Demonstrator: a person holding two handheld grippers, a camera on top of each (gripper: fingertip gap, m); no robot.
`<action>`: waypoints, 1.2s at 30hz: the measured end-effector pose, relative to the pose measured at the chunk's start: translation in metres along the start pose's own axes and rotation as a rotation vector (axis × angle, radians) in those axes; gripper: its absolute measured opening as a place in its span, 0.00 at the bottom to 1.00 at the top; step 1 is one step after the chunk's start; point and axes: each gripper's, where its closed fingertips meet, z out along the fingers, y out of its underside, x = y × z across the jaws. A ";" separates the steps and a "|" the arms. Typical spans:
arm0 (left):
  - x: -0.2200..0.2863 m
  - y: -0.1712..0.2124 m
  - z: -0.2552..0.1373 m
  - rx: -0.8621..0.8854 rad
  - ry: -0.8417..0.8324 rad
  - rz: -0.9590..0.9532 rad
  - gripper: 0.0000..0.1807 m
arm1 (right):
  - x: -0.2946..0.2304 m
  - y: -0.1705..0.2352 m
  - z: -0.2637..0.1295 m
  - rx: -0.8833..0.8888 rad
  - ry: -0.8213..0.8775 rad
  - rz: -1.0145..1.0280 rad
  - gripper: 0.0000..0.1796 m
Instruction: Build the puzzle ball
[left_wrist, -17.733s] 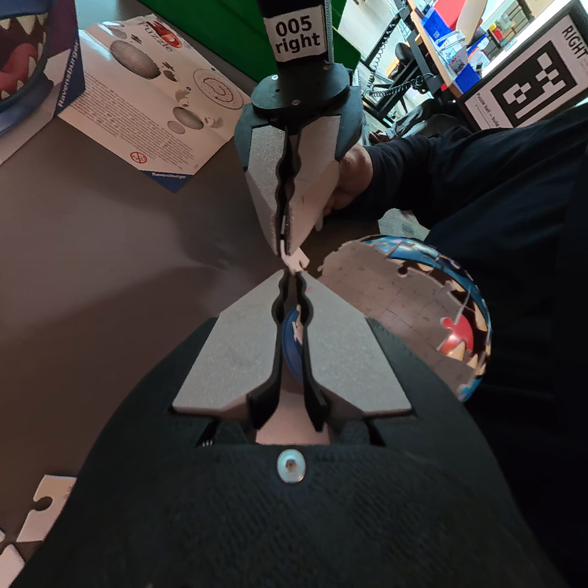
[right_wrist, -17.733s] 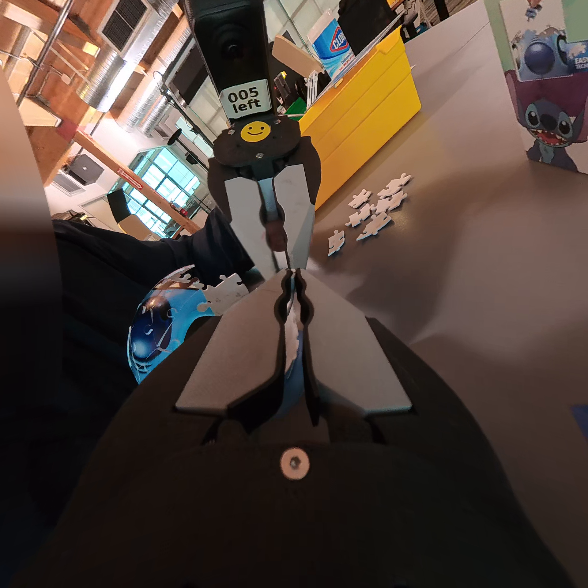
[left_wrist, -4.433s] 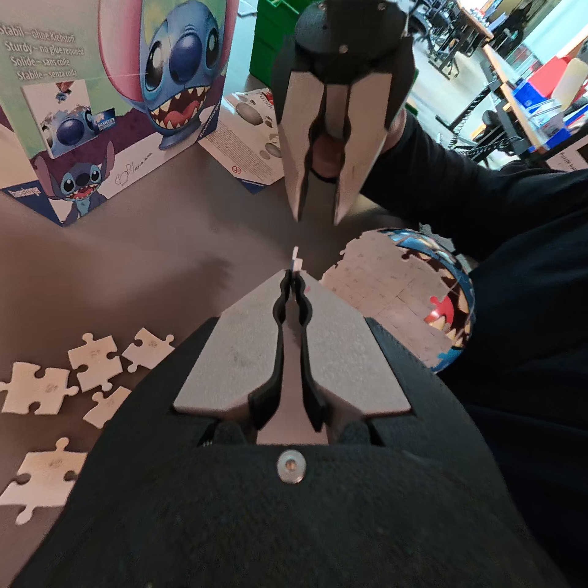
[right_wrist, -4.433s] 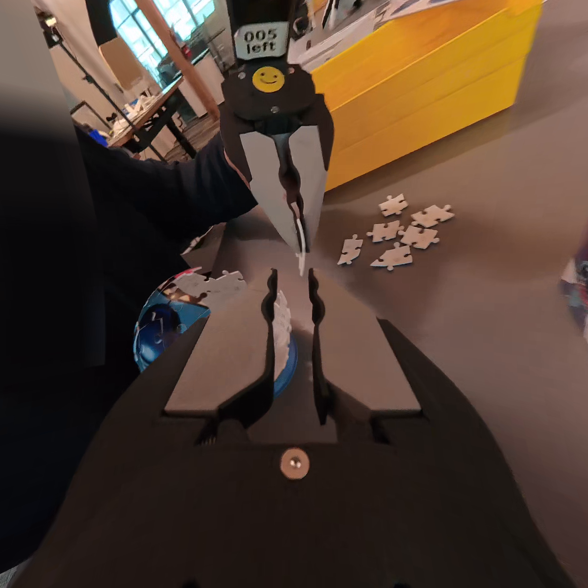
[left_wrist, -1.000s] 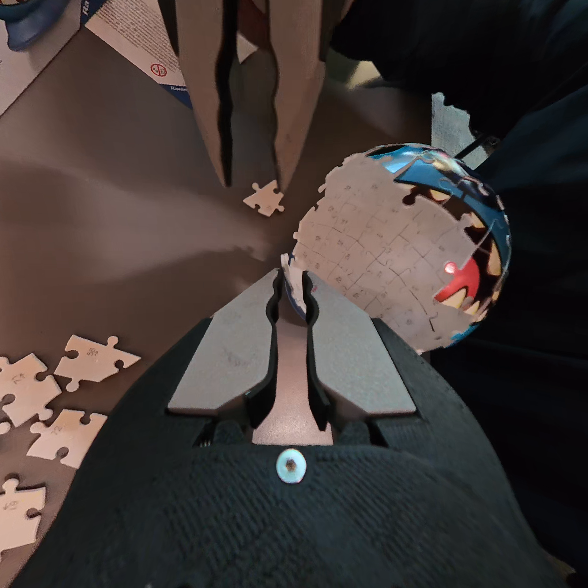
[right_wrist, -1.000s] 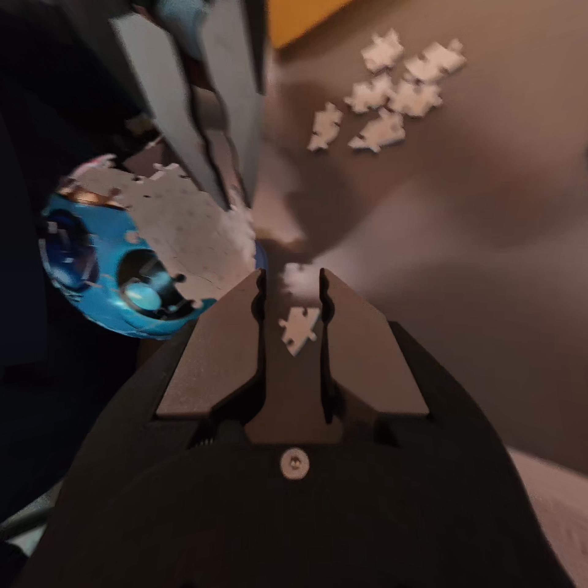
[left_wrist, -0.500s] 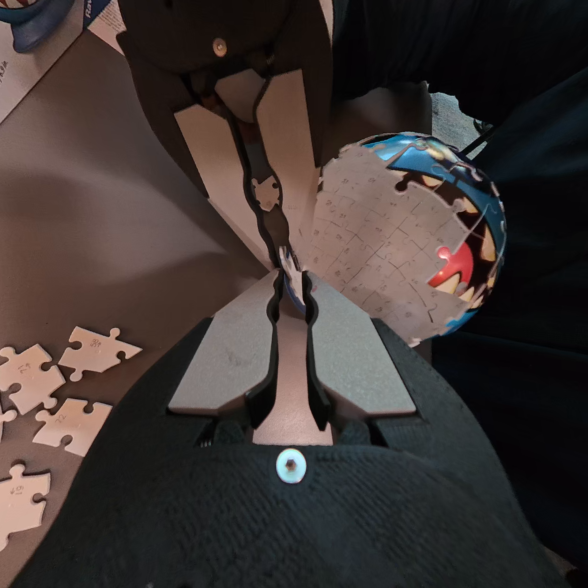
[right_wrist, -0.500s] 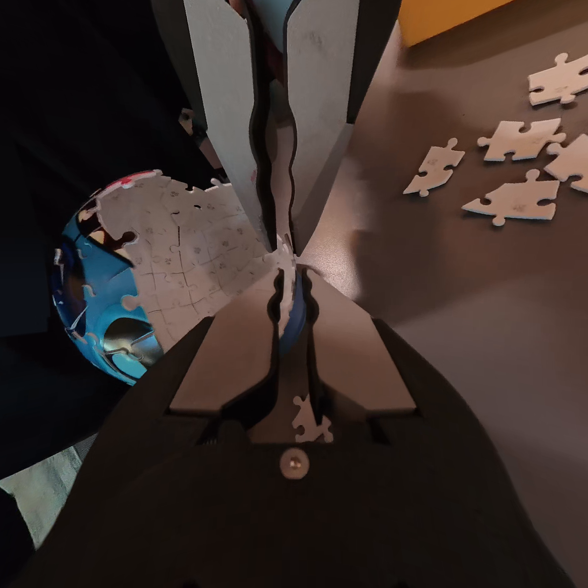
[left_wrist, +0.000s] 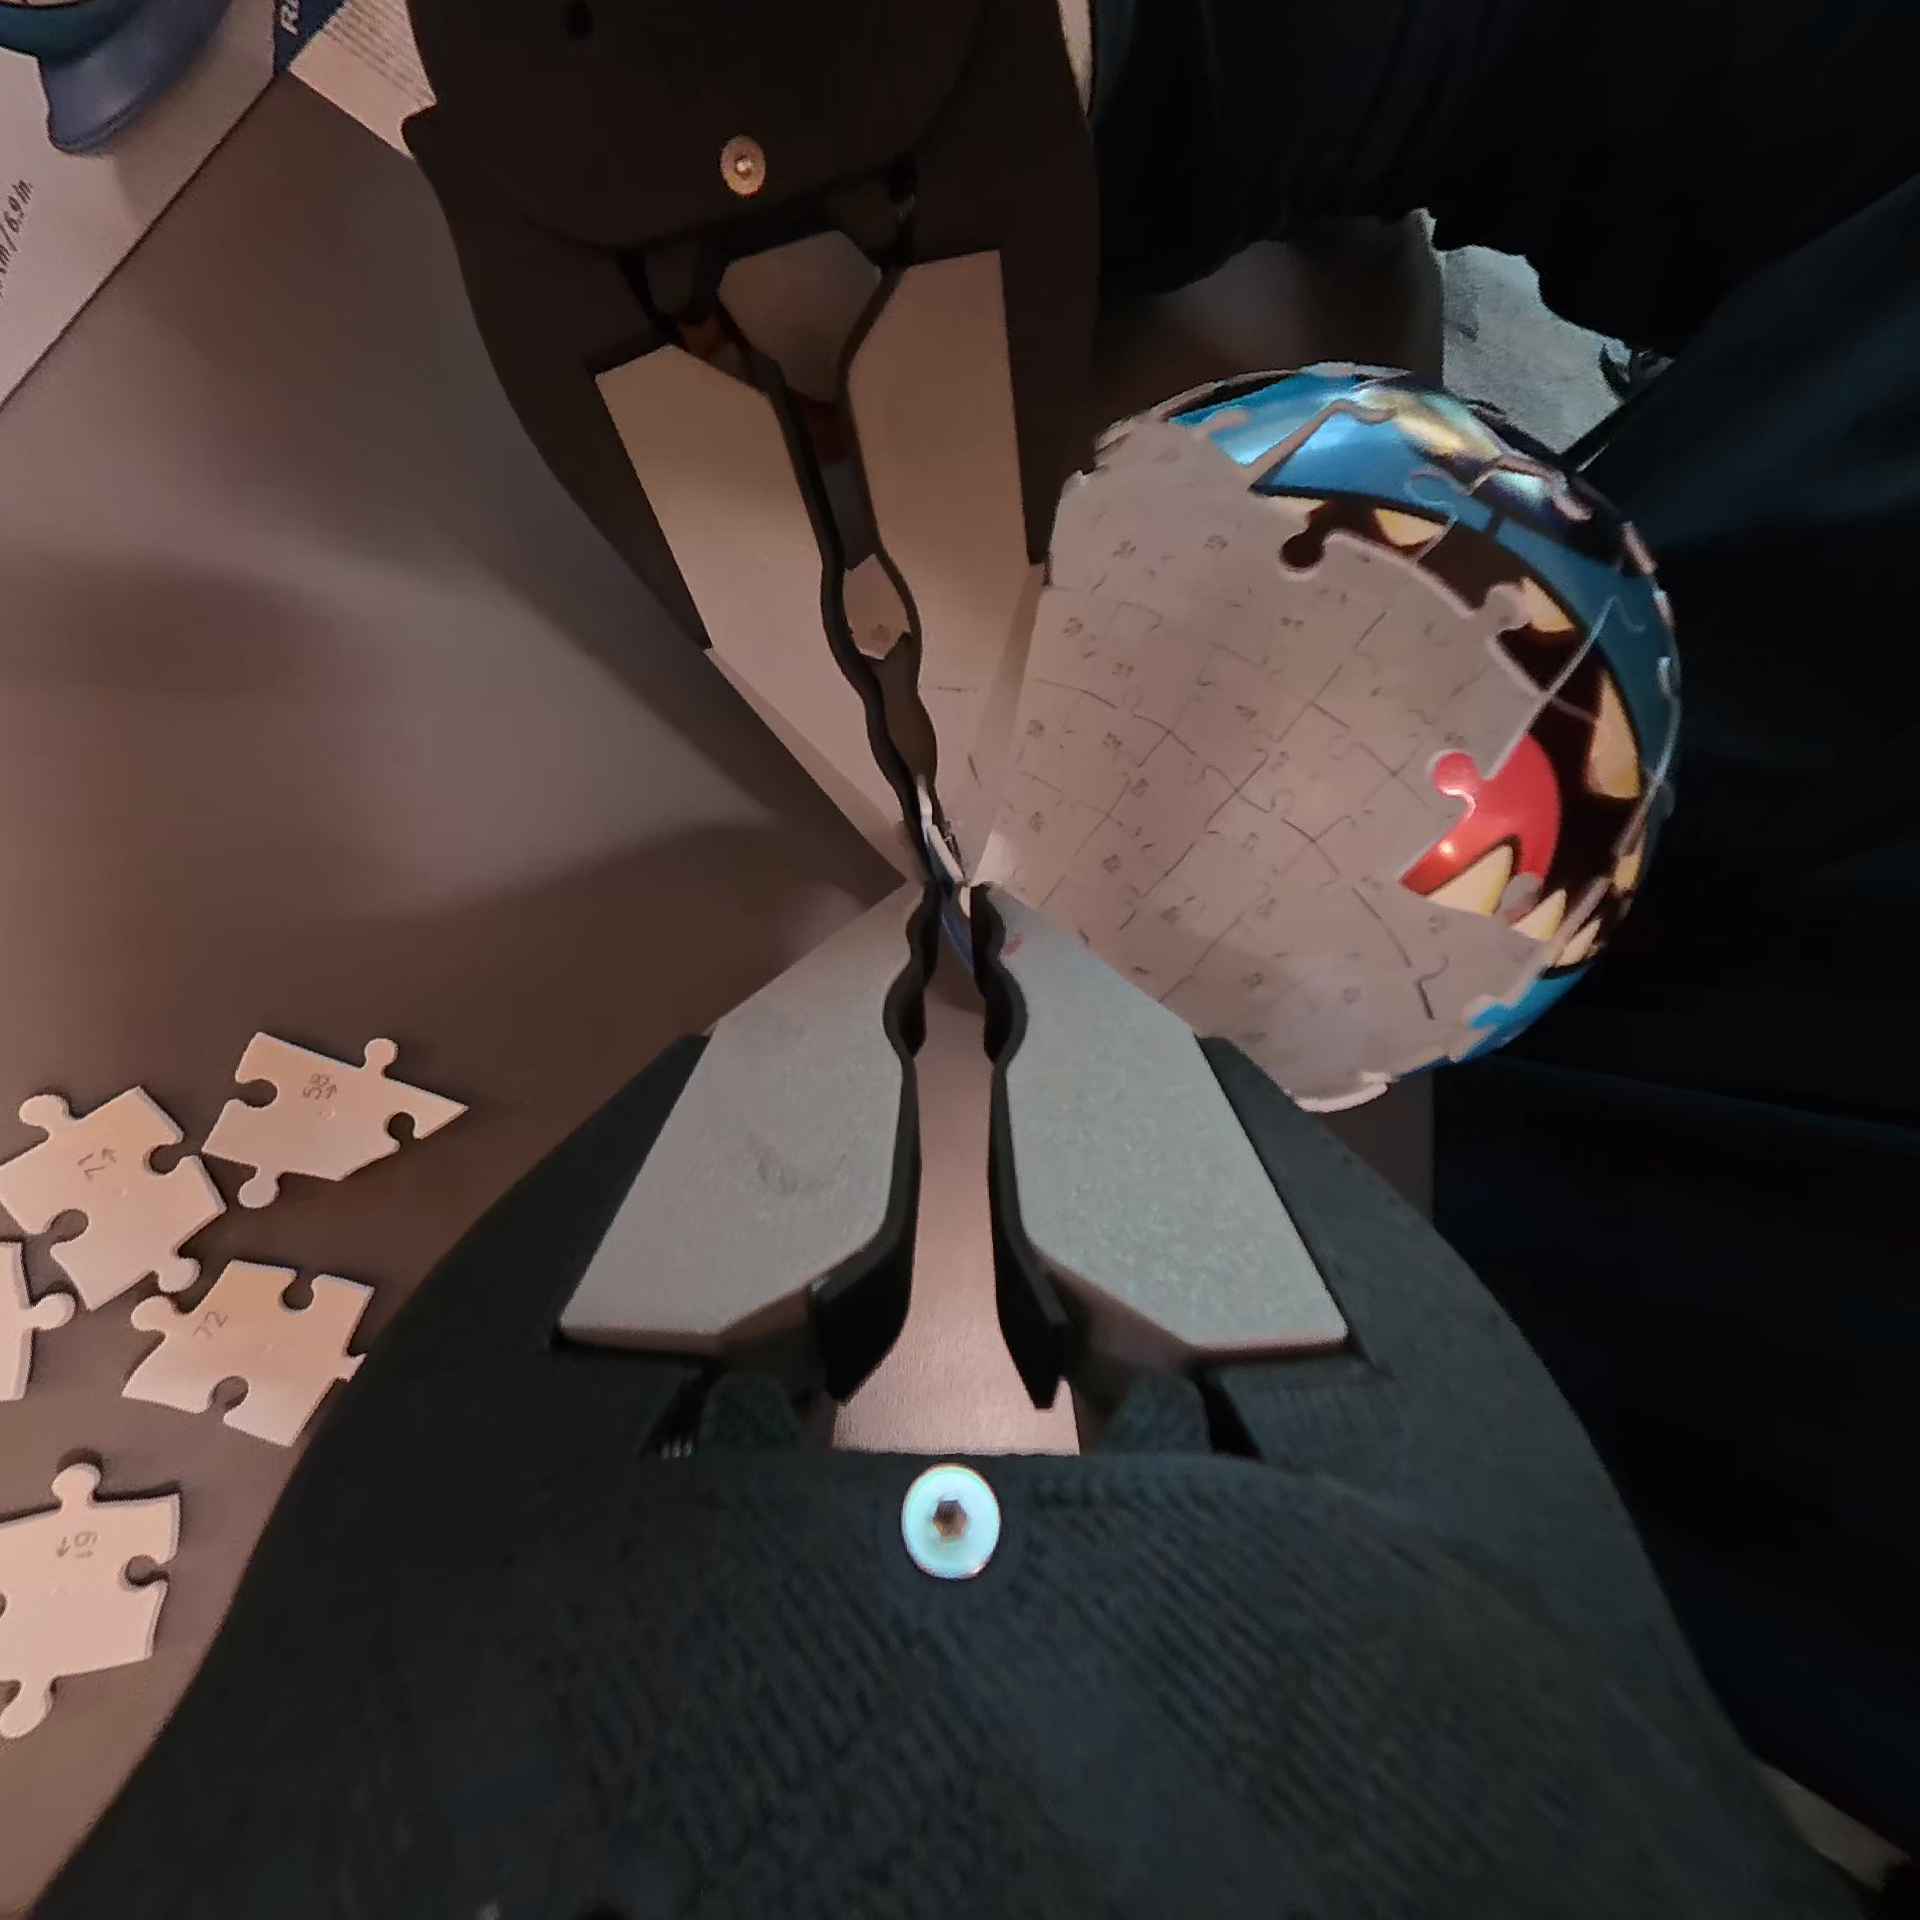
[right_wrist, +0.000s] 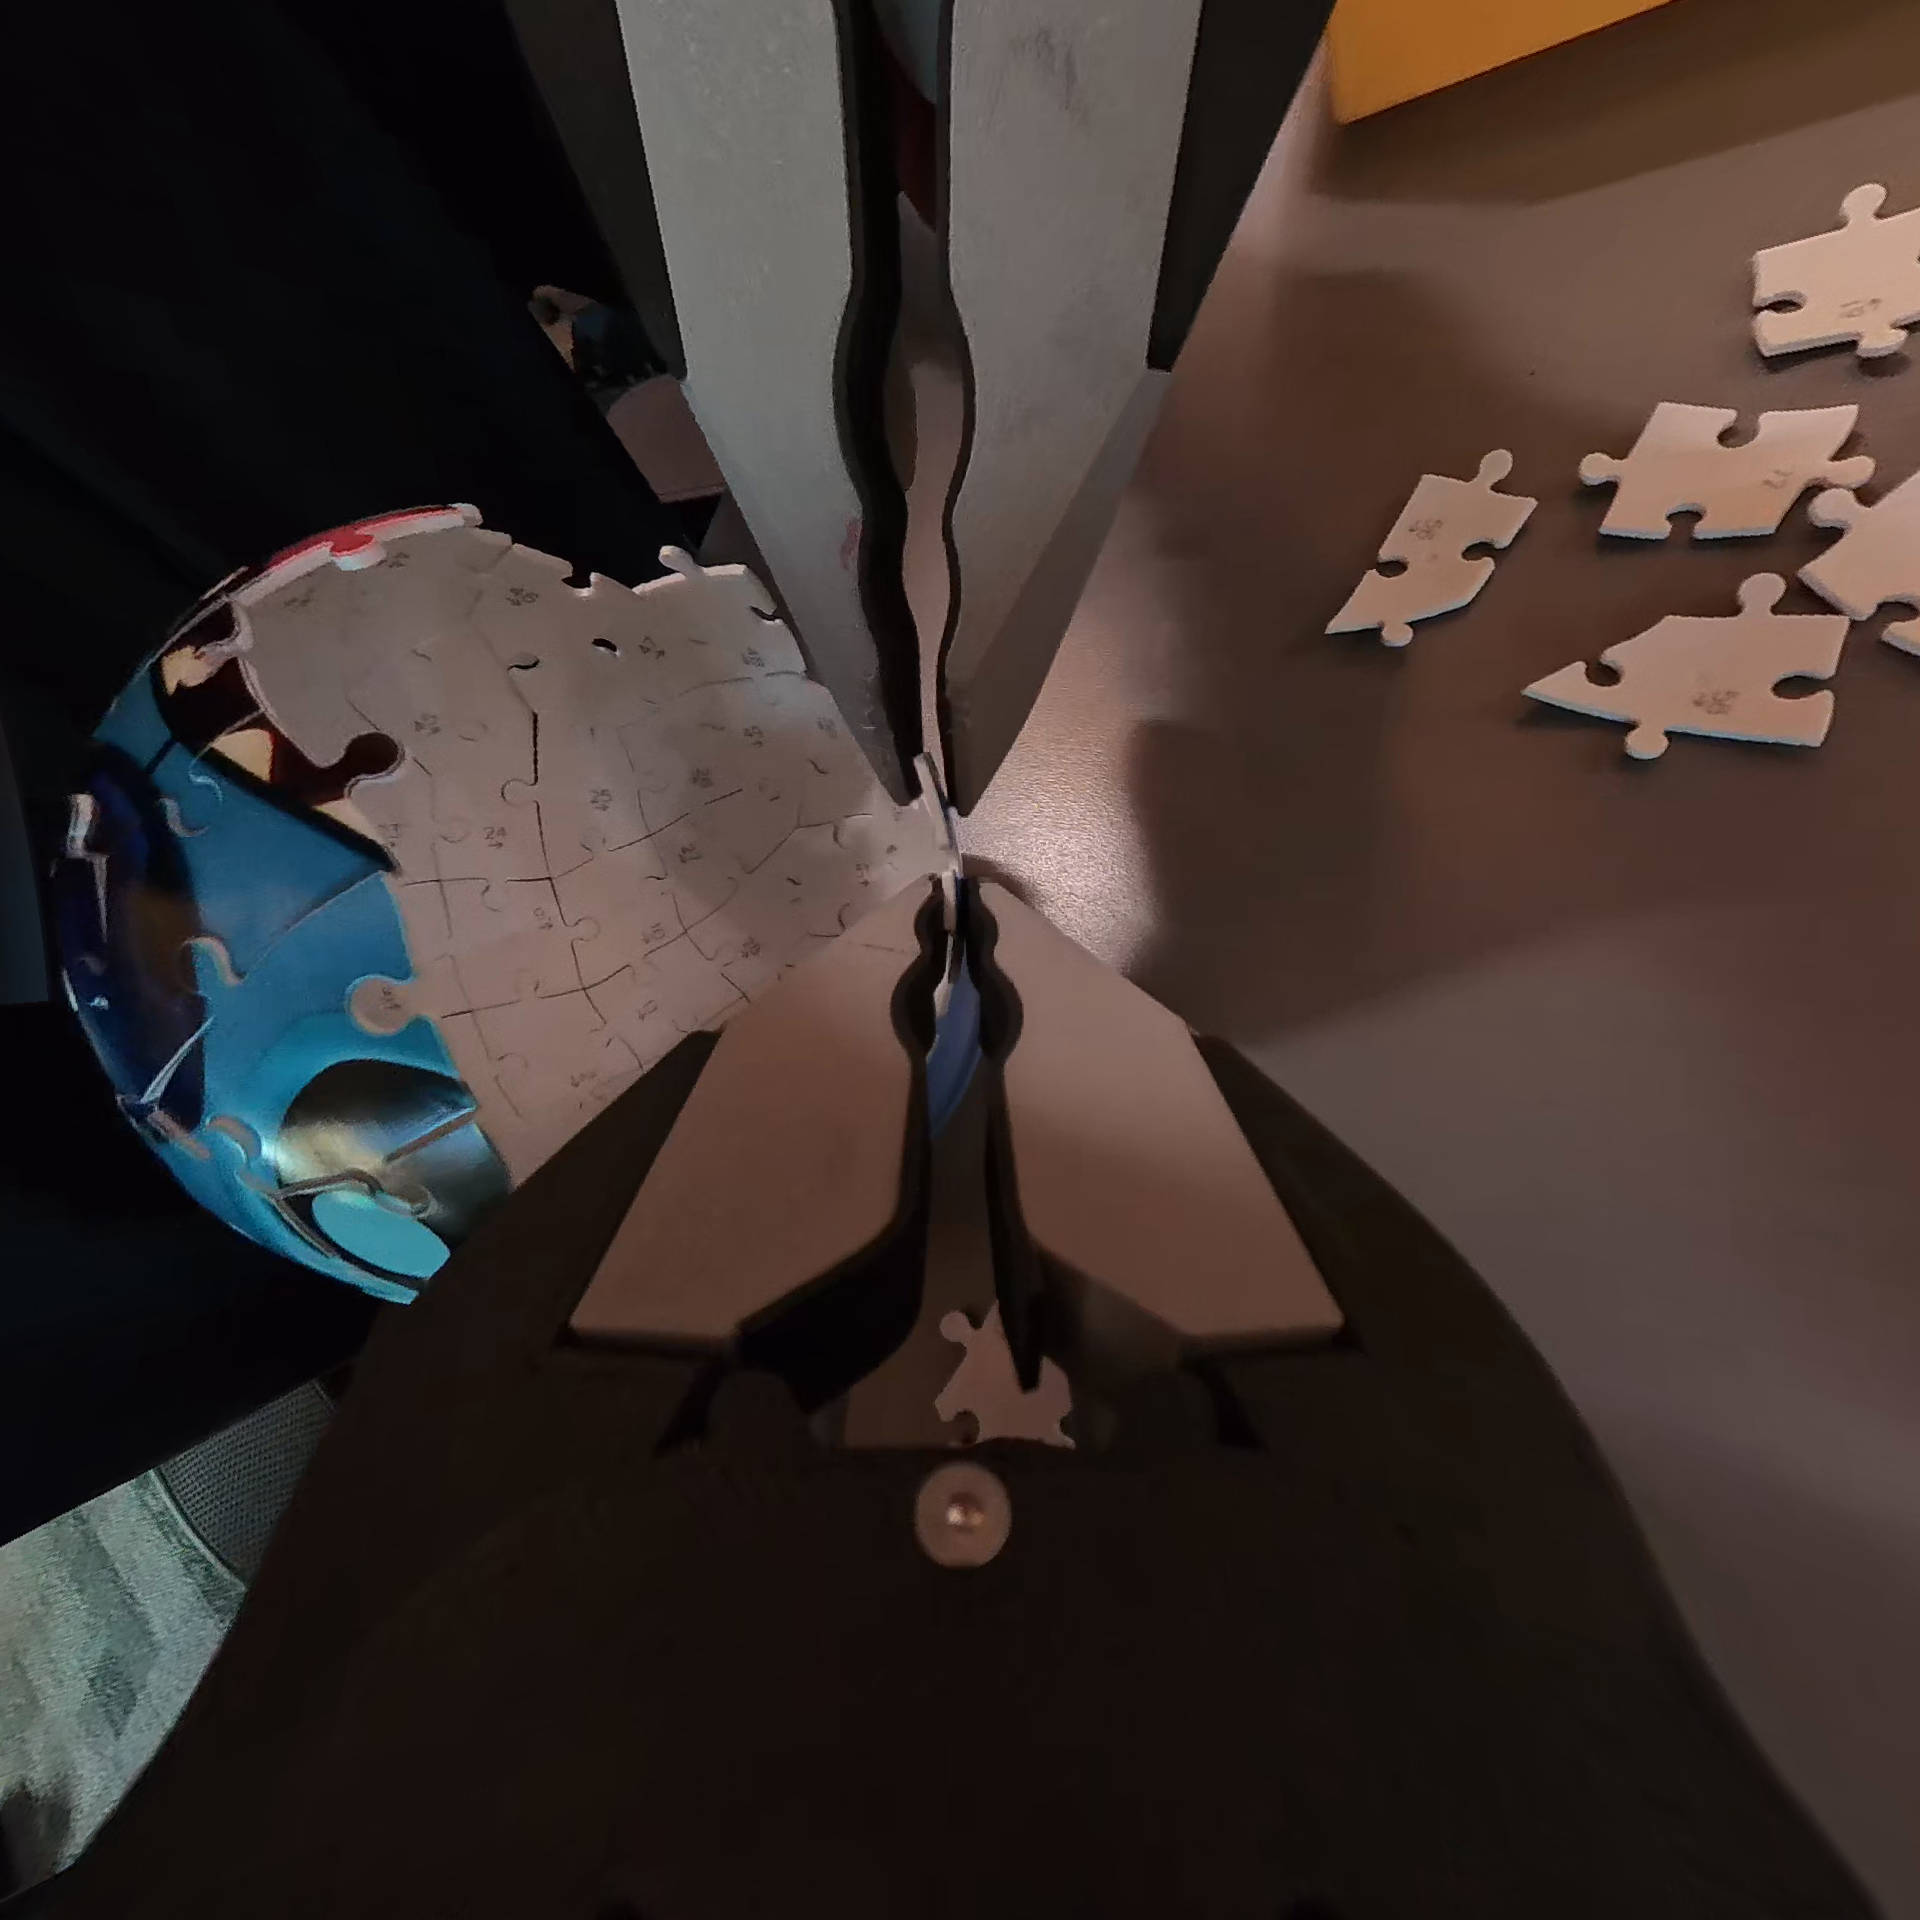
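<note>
At the ball's (left_wrist: 1288, 748) open rim both grippers, left (left_wrist: 951, 904) and right (right_wrist: 951, 904), clamp its edge tip-to-tip; I judge squeezing gently and evenly keeps the seam aligned.

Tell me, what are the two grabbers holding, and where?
Both hold the half-built puzzle ball by its open jagged edge: the left hand-held gripper and the right hand-held gripper pinch the same bit of rim, tip to tip.

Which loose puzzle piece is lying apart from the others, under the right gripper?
The lone piece seen between the right gripper fingers' base; the others cluster farther off.
</note>
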 end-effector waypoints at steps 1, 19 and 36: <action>0.000 0.000 0.000 0.000 -0.001 -0.001 0.02 | 0.000 0.000 0.000 0.004 -0.006 0.007 0.00; -0.003 -0.001 -0.007 0.010 -0.017 -0.012 0.06 | 0.005 -0.003 -0.043 0.079 0.096 0.026 0.08; -0.030 -0.016 -0.051 0.290 -0.119 -0.083 0.09 | 0.007 0.073 -0.072 -0.019 0.427 0.151 0.15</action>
